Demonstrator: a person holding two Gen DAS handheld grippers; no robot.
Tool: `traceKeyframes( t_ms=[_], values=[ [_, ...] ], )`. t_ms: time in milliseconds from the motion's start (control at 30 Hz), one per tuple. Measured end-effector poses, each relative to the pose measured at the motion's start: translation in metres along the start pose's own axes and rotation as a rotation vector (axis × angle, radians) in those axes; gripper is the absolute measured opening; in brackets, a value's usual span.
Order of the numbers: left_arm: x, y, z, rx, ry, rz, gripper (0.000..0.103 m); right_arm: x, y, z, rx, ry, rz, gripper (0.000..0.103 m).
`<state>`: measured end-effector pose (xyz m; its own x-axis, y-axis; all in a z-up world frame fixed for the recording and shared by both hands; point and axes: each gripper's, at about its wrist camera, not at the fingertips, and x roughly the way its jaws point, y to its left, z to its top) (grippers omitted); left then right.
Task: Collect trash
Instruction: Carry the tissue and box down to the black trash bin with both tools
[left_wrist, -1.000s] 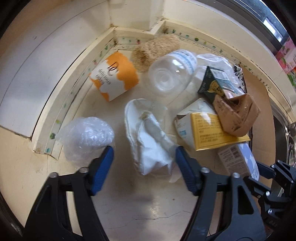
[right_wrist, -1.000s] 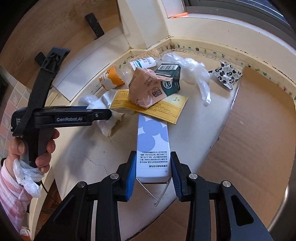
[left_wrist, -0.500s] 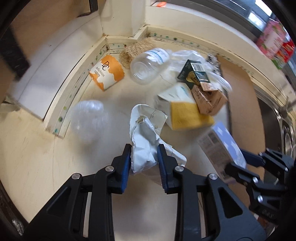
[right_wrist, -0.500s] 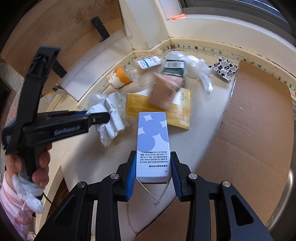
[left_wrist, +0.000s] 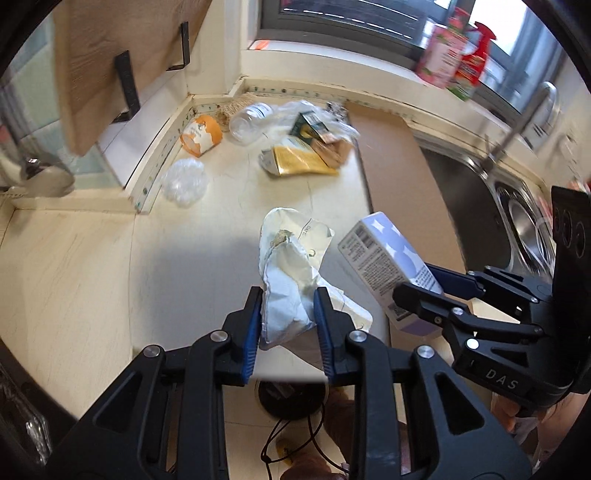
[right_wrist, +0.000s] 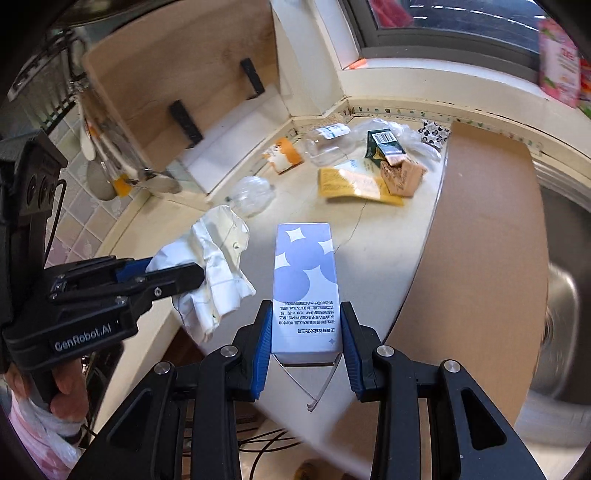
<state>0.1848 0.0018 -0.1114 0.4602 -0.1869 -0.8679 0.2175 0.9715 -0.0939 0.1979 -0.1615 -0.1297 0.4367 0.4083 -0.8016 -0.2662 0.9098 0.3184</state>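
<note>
Tongs on the left (left_wrist: 288, 314) pinch crumpled white paper (left_wrist: 291, 266); right tongs (right_wrist: 304, 343) clamp a lavender carton (right_wrist: 303, 288).

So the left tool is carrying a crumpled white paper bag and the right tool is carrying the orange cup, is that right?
Not quite. The left tool does grip the crumpled white paper bag, but the right tool grips a white and lilac carton. The right wrist view shows the orange cup lying back on the counter.

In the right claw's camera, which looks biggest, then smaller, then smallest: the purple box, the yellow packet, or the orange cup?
1. Purple box, though it sits nearest the camera.
2. Yellow packet.
3. Orange cup, farthest away.
</note>
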Motion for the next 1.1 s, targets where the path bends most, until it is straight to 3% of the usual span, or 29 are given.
traceKeyframes(
  t_ms=[267,600,767,1100],
  values=[
    [-0.04,-0.01,-0.105,0.046,0.021,-0.053,0.024,-0.04,0.051,-0.099,0.048,-0.005,-0.022,0.034],
    [-0.015,-0.012,-0.224,0.05,0.092,-0.071,0.025,-0.035,0.068,-0.24,0.143,0.09,-0.049,0.034],
    [0.024,-0.015,-0.265,0.067,0.118,-0.063,0.025,0.002,0.056,-0.296,0.212,0.179,-0.061,0.034],
    [0.184,0.012,-0.35,-0.009,0.276,-0.058,0.025,0.127,0.006,-0.395,0.334,0.324,-0.102,0.034]
  ],
)
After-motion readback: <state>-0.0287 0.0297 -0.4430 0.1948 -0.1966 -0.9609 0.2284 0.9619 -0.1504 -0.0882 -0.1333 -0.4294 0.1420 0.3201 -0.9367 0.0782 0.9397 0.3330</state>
